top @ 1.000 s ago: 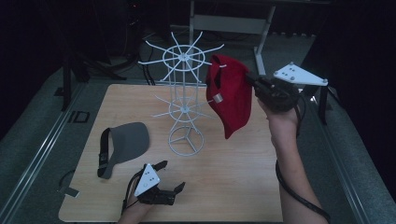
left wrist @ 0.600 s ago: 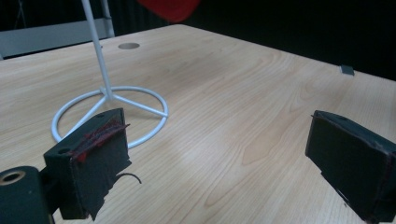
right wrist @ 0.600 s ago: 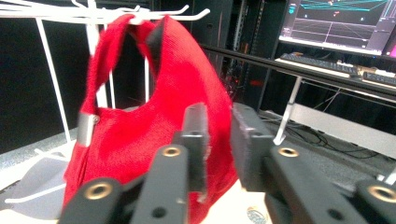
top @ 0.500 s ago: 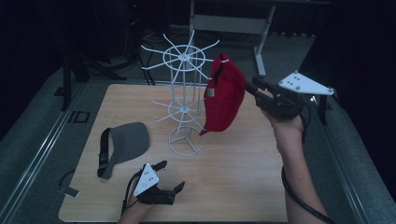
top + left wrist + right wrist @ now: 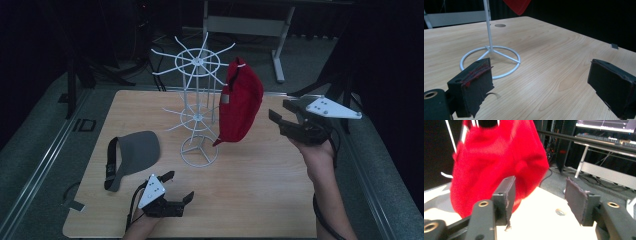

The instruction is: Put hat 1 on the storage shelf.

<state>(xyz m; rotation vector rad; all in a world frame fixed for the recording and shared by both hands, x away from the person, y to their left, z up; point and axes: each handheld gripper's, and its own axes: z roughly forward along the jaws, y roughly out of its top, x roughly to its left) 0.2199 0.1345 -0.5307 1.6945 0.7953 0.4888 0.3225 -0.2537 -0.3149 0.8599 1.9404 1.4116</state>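
From the high view we see a white wire rack (image 5: 196,112) standing on a wooden table (image 5: 260,190), its ring base near the table's middle. A red cap (image 5: 240,102) hangs from the rack's upper wheel of prongs, on the side toward the right gripper (image 5: 286,116), brim pointing down. That gripper is held above the table just beside the cap, clear of the cloth, its jaws parted with nothing between them. On the other side of the rack a grey visor (image 5: 131,155) lies flat on the table, its black strap curling away from the rack. The left gripper (image 5: 179,187) sits low at the table's near edge, in front of the rack's base, jaws spread and empty.

From the left gripper view we look between two black pads standing wide apart over bare wood. The rack's ring base (image 5: 491,60) lies just beyond the nearer pad, its pole rising out of frame, and the tip of the red cap's brim (image 5: 517,6) hangs at the top beside the pole.

From the right gripper view the red cap (image 5: 496,162) looms blurred behind the left-hand pad, hanging on the rack's white wires. The jaws stand apart, gripping nothing, with pale tabletop showing in the gap.
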